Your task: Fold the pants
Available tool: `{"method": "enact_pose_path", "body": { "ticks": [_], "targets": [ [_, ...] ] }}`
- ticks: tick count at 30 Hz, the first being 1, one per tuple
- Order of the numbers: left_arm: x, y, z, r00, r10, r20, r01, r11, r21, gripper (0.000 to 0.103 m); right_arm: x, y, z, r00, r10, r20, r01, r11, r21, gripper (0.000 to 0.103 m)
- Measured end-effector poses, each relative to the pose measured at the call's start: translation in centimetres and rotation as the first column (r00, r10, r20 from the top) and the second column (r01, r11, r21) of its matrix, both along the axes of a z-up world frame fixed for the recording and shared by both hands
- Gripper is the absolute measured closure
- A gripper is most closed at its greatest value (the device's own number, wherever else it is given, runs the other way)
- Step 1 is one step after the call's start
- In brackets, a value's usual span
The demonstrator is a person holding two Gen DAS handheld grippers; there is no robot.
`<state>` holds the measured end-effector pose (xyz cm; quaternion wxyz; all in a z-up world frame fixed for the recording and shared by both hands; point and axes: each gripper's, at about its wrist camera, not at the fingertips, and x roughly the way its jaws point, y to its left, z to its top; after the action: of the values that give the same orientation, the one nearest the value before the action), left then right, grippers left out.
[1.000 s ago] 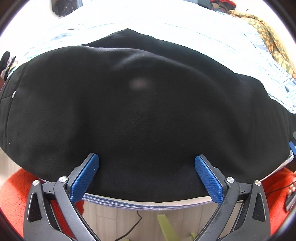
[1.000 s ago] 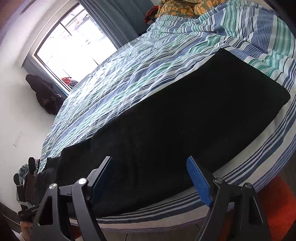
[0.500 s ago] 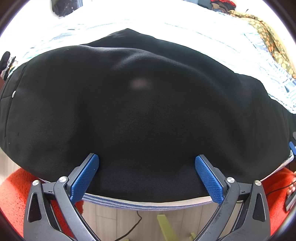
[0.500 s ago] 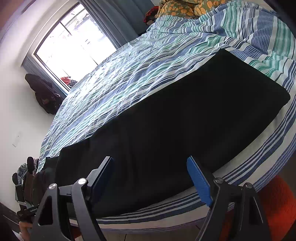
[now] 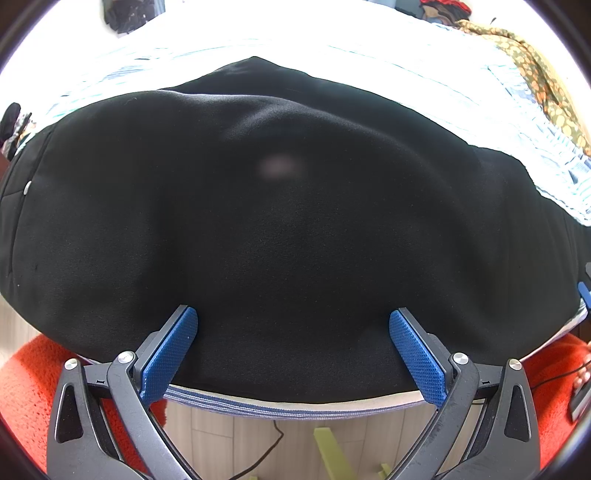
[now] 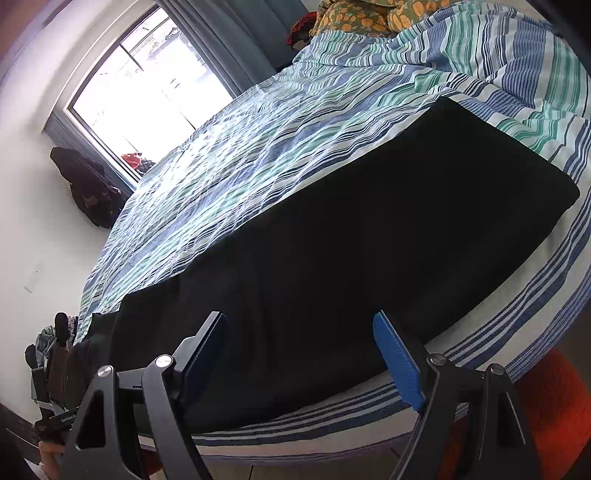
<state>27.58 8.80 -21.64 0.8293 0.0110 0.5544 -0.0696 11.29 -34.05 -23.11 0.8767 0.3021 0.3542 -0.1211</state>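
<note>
Black pants (image 5: 288,229) lie flat along the near edge of a bed with a striped cover (image 6: 280,122). In the right wrist view the same pants (image 6: 351,258) stretch as a long dark band from lower left to upper right, one leg laid over the other. My left gripper (image 5: 293,317) hovers open over the pants' near edge, blue pads wide apart with nothing between them. Over the pants' lower left stretch my right gripper (image 6: 299,321) also stands open and holds nothing. A small metal button (image 5: 26,189) shows at the pants' left end.
An orange rug (image 5: 29,380) covers the floor below the bed edge, with a cable (image 5: 273,439) on the wood floor. Patterned pillows (image 6: 369,16) sit at the bed's far end. A window (image 6: 147,81) and dark hanging clothes (image 6: 88,188) are on the left wall.
</note>
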Motion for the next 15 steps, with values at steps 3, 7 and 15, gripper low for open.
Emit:
{"method": "enact_pose_path", "body": {
  "ticks": [3, 7, 15],
  "targets": [
    [0.02, -0.03, 0.01, 1.0, 0.0, 0.001, 0.0, 1.0, 0.0, 0.001, -0.01, -0.01, 0.01, 1.0, 0.0, 0.0, 0.0, 1.0, 0.0, 0.022],
    [-0.02, -0.09, 0.02, 1.0, 0.001, 0.0, -0.001, 1.0, 0.001, 0.001, -0.01, 0.0, 0.01, 1.0, 0.0, 0.0, 0.0, 1.0, 0.001, 0.022],
    [-0.08, -0.16, 0.03, 1.0, 0.001, 0.001, -0.001, 1.0, 0.001, 0.001, -0.01, -0.13, -0.03, 1.0, -0.001, 0.003, 0.001, 1.0, 0.006, 0.022]
  ]
}}
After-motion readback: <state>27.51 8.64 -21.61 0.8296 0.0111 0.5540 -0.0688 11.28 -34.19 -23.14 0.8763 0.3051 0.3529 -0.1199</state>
